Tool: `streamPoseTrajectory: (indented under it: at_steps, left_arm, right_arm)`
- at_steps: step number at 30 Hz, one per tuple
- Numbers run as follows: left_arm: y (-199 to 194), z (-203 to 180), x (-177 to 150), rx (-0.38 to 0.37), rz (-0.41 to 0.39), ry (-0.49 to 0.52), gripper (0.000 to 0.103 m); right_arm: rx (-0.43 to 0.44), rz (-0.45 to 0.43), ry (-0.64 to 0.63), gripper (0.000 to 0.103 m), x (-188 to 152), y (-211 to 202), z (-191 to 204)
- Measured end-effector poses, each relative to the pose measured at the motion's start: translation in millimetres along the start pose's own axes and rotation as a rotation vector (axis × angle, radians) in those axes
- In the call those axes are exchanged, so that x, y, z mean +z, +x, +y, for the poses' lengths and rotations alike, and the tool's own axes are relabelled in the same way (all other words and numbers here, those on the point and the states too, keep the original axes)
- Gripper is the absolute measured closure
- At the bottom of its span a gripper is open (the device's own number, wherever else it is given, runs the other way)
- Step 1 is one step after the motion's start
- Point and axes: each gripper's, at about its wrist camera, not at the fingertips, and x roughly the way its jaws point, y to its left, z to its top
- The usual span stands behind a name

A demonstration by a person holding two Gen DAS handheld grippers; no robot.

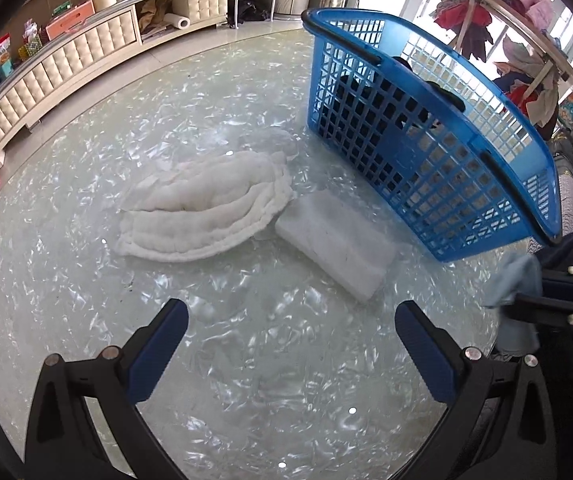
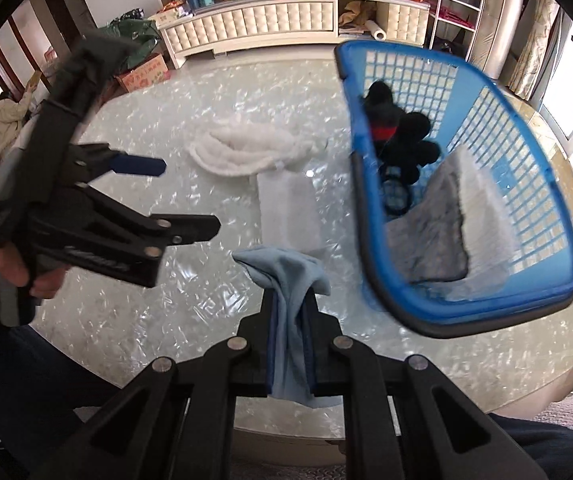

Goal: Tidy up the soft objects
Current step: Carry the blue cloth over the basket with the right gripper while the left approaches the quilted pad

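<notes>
- Cloth, a pale blue soft piece (image 2: 290, 280), is pinched between the closed fingers of my right gripper (image 2: 289, 304), above the glossy white marbled tabletop (image 2: 126, 320) beside the blue plastic lattice basket (image 2: 486, 308).
- My left gripper (image 1: 291, 320) hangs spread wide, holding nothing, near the fluffy white folded blanket (image 1: 206, 212).

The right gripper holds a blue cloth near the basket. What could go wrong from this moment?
1. The right gripper pinches only a fold of the light blue cloth; it might slip out before reaching the blue basket.
2. The basket already holds a grey towel and a black plush toy, so the cloth could catch on the rim.
3. The open left gripper hovers close by and might collide.
</notes>
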Motion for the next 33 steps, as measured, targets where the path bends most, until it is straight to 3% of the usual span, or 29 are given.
streamPoseTrajectory:
  at_steps: [14, 23, 33]
  left_arm:
    - [20.0, -17.4, 27.6, -0.005, 0.032, -0.009, 0.000]
    - [36.3, -30.0, 32.4, -0.004, 0.069, 0.008, 0.000]
    - [36.4, 13.0, 39.8, 0.056, 0.045, -0.045, 0.000]
  right_arm:
    - [0.003, -0.081, -0.027, 0.093, 22.6, -60.7, -29.1]
    - [-0.073, -0.112, -0.047, 0.093, 46.9, -56.4, -61.8]
    - [-0.110, -0.103, -0.049, 0.093, 69.2, -37.3, -85.3]
